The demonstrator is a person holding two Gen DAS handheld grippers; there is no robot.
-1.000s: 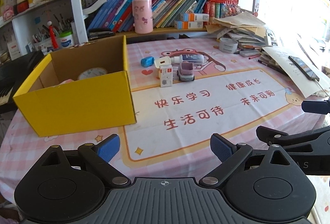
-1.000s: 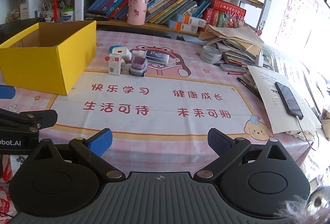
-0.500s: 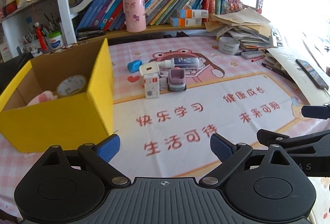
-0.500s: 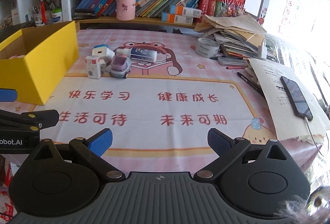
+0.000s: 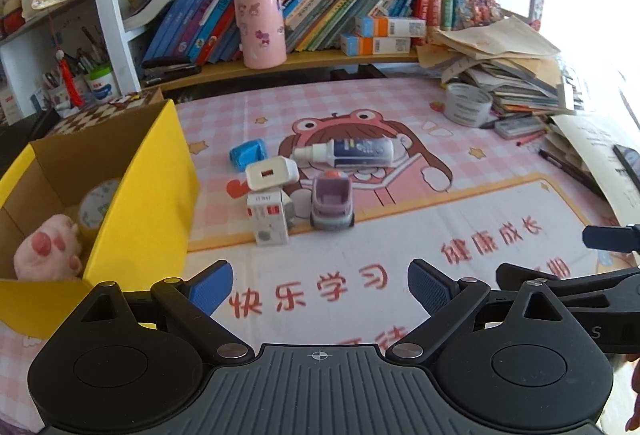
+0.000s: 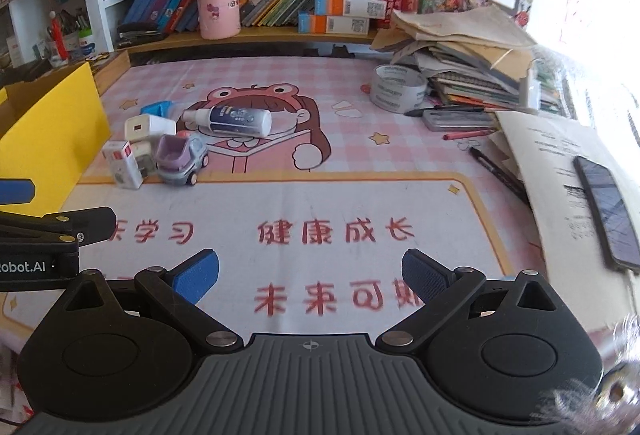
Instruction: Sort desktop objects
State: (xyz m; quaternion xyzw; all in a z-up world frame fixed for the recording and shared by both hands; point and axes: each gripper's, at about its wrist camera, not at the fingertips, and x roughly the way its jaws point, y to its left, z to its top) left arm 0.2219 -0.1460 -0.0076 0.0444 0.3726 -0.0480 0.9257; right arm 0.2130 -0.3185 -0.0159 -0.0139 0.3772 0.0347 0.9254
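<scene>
Left gripper [image 5: 320,289]: jaws spread wide, nothing between the blue pads, hovering over the near part of the printed desk mat [image 5: 420,235]. Right gripper [image 6: 310,277]: likewise wide open and empty, above the mat's red lettering.

Cluster of small objects mid-mat, just right of the yellow cardboard box [image 5: 144,203]:
- purple-grey toy car [image 5: 332,205], upright
- white medicine box with red stripe [image 5: 267,219], just left of the car
- white charger plug [image 5: 272,173] resting on top of the cluster, behind the box
- blue pencil sharpener [image 5: 248,155], farther back, left
- white spray bottle with dark label [image 5: 348,153], lying on its side, far side of the cluster

Inside the box: pink plush toy [image 5: 48,251] near corner, tape roll [image 5: 98,205] behind it.

Far right of mat: grey tape roll [image 6: 396,89] beside a stack of papers and books [image 6: 472,67]. Phone [image 6: 608,211] lying on a sheet at right edge.
</scene>
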